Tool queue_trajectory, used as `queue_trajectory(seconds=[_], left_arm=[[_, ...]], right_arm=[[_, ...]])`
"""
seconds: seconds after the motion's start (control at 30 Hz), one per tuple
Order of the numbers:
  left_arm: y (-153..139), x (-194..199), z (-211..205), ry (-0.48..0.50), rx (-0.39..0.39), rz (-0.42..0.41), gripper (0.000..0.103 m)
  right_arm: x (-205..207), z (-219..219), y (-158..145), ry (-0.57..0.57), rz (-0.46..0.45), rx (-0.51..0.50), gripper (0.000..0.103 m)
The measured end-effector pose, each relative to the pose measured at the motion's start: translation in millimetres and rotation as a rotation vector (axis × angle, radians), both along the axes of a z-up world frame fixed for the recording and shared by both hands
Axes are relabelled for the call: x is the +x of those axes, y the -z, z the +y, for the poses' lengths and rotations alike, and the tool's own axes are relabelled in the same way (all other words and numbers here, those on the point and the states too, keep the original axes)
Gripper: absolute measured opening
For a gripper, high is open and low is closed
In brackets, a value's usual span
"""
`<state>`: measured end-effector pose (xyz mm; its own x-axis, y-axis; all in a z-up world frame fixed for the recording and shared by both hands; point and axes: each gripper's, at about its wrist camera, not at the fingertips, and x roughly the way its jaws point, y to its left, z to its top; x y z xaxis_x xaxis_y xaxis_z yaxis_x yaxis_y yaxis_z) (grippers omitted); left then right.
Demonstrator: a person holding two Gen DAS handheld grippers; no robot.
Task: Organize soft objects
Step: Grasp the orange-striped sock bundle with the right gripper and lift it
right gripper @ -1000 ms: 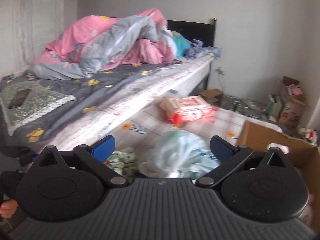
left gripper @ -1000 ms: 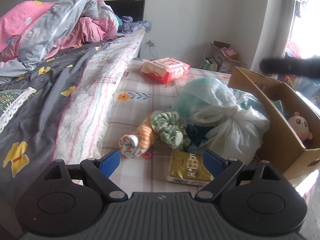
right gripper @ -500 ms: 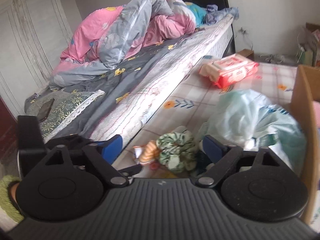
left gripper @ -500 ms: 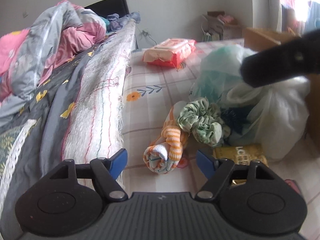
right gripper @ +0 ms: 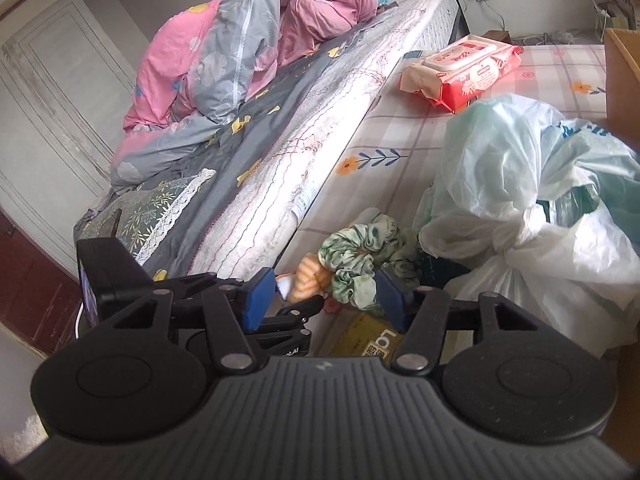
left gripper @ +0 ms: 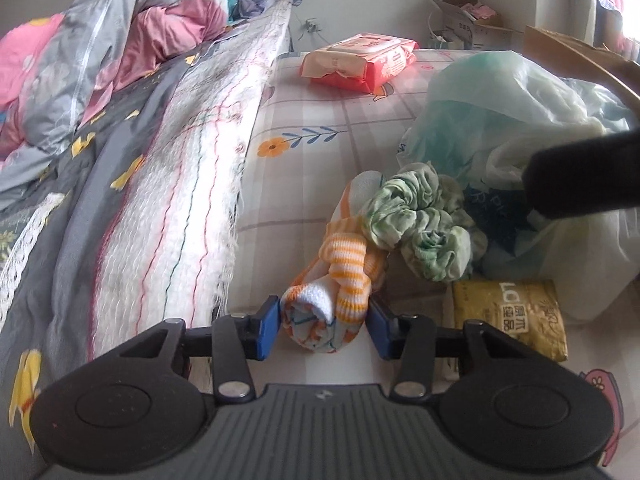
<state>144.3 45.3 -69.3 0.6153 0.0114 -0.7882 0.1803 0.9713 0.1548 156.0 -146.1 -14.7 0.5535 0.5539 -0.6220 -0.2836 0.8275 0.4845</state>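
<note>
Both grippers have come down low, jaws closing. My left gripper (left gripper: pixel 323 326) now squeezes the rolled sock (left gripper: pixel 340 280) on the checked mat (left gripper: pixel 312 112) beside the bed. My right gripper (right gripper: pixel 320 296) sits part open around the green scrunchie (right gripper: pixel 360 256), not squeezing yet. Orange stripes, white, soft and light, so I hold the fat middle.

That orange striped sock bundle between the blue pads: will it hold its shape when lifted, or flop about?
The sock bundle is rolled and tucked, so it should probably lift as one soft lump. The left gripper has just been closing around it; knit fabric likely squashes rather than slips. Its far end touches the green scrunchie, which might drag along.
</note>
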Motion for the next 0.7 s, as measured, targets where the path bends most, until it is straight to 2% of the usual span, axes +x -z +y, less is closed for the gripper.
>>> queue_trajectory(seconds=[0.23,0.47,0.7], left_arm=[[-8,-38,24,-0.087,-0.134,0.063,0.047],[-13,-79,48,-0.128,-0.337,0.113,0.046],[-11,-107,47,-0.09,-0.402,0.162,0.045]], right_arm=[[-8,3,11,-0.056,0.064,0.075,0.056],[-13,21,40,-0.119,0.198,0.143,0.056],[-21,30,81,-0.112,0.38,0.202,0.057]])
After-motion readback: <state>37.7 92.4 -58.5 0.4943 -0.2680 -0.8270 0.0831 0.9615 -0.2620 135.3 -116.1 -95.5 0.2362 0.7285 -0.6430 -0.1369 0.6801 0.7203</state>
